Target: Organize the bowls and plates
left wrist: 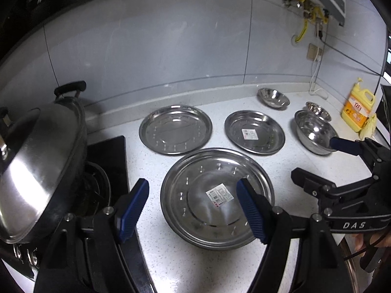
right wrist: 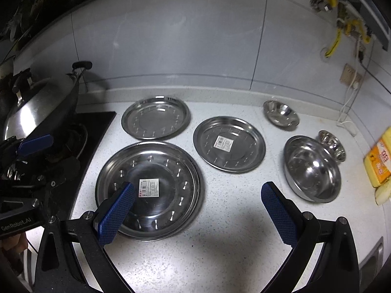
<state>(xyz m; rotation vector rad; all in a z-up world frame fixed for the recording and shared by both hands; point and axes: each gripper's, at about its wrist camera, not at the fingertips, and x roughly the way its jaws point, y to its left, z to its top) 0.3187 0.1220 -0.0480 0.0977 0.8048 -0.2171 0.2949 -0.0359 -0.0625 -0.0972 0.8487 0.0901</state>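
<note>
Three steel plates lie on the white speckled counter (right wrist: 220,232): a large near plate (left wrist: 217,197) (right wrist: 149,190) with a label, a far left plate (left wrist: 175,129) (right wrist: 156,117), and a smaller labelled plate (left wrist: 254,131) (right wrist: 229,144). Three steel bowls stand to the right: a large bowl (left wrist: 312,131) (right wrist: 312,168), a tiny bowl (left wrist: 318,111) (right wrist: 332,145) behind it, and a far bowl (left wrist: 273,97) (right wrist: 281,115). My left gripper (left wrist: 193,207) is open and empty above the near plate's left side. My right gripper (right wrist: 198,207) is open and empty over the near plate's right edge.
A lidded wok (left wrist: 36,166) (right wrist: 41,102) sits on the black stove (left wrist: 107,156) at the left. A yellow detergent bottle (left wrist: 358,108) (right wrist: 378,161) stands at the far right. The grey tiled wall (left wrist: 171,48) backs the counter, with pipes and a socket at the upper right.
</note>
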